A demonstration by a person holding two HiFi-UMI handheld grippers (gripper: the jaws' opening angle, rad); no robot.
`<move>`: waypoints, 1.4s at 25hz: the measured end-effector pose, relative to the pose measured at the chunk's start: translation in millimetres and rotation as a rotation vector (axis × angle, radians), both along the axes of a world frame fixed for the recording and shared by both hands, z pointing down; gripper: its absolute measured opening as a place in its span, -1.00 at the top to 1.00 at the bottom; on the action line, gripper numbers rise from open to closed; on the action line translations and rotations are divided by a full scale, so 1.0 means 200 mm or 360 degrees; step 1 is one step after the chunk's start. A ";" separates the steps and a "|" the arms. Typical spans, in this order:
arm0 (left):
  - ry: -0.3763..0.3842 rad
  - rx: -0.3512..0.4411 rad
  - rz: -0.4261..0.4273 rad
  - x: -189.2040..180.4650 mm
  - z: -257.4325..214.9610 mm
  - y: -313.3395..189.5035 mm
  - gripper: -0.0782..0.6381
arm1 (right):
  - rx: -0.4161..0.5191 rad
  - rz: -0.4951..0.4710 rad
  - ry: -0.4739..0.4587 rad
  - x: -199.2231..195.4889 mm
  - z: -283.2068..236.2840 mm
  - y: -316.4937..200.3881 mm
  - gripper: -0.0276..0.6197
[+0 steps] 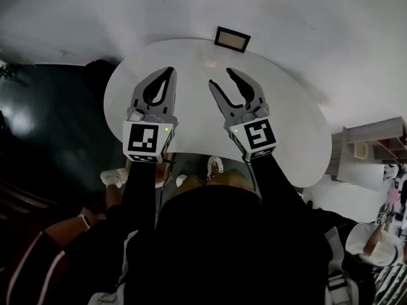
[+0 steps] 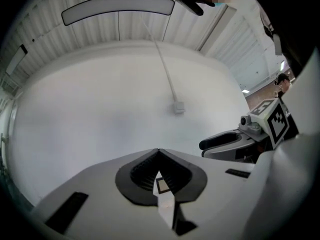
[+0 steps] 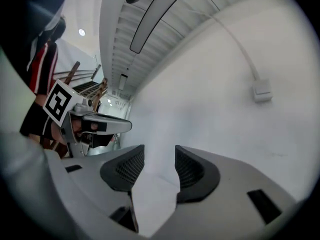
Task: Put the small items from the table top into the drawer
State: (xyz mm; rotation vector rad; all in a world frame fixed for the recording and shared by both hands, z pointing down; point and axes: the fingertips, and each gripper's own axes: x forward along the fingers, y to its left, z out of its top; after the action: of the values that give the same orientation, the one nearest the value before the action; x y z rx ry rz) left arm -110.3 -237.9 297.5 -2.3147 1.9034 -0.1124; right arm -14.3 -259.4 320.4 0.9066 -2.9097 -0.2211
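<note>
A white, kidney-shaped table (image 1: pixel 299 132) fills the middle of the head view, its top bare apart from one small item at the far edge. Two arms in black sleeves (image 1: pixel 141 189) reach out side by side over the table's near edge, each holding a grey gripper level above the tabletop and aimed towards the table's far side. The left gripper (image 1: pixel 170 72) is clenched, its dark tips meeting with nothing caught between them. The right gripper (image 1: pixel 220 77), closer to the table's centre, has its jaws released and standing well apart, with only tabletop and wall showing in the gap. The small item (image 1: pixel 232 39) is a flat rectangle with a dark border and a tan middle. It lies beyond both sets of tips, clear of them.
</note>
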 end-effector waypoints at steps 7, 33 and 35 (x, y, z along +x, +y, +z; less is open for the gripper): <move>-0.0032 -0.0004 0.0086 0.21 0.00 -0.16 0.76 | -0.0006 0.0104 -0.0010 0.24 0.02 -0.16 0.27; -0.0004 -0.0237 -0.0265 0.03 0.24 -0.36 0.76 | -0.0491 -0.0812 0.1407 -0.21 1.37 -0.93 0.12; -0.0012 -0.0265 -0.0298 -0.01 0.29 -0.36 0.76 | -0.0506 -0.0830 0.1506 -0.23 1.47 -0.99 0.10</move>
State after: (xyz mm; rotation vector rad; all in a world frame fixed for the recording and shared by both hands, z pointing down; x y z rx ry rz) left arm -112.3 -309.7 355.6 -2.2242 2.1809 -0.3107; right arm -61.2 -457.5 614.7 -0.0567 -2.1116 -0.1488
